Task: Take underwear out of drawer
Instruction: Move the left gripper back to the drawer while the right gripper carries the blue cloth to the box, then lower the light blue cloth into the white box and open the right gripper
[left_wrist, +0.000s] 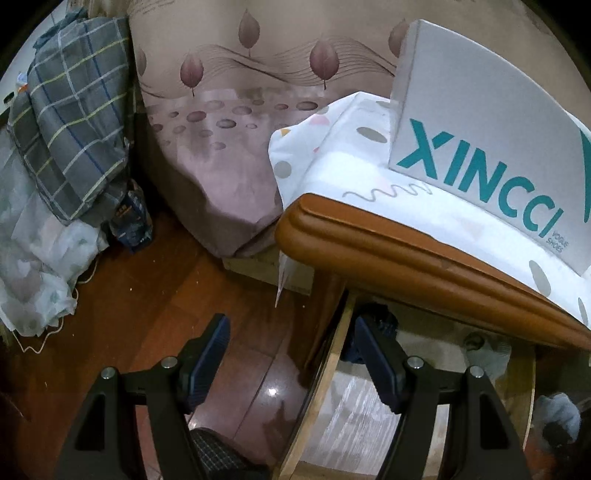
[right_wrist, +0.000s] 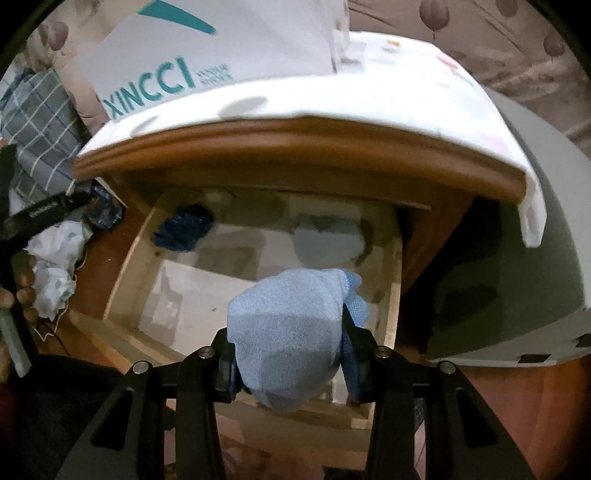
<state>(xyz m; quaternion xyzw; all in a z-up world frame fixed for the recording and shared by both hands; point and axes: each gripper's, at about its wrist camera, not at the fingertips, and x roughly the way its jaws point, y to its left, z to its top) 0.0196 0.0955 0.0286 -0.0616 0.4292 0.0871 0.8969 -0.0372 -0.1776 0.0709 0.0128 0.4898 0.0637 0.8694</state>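
Clamping a bunched light-blue knit underwear (right_wrist: 284, 343) between its black jaws, the right gripper (right_wrist: 291, 363) holds it above the open pale wooden drawer (right_wrist: 391, 295). A dark-blue crumpled garment (right_wrist: 183, 229) lies in the drawer's far left corner. The left gripper (left_wrist: 291, 354) hangs open and empty, straddling the drawer's left wall below the brown nightstand top (left_wrist: 369, 240).

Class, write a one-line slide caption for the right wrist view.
Right gripper shut on light blue underwear above the open wooden drawer, a dark blue garment left inside.
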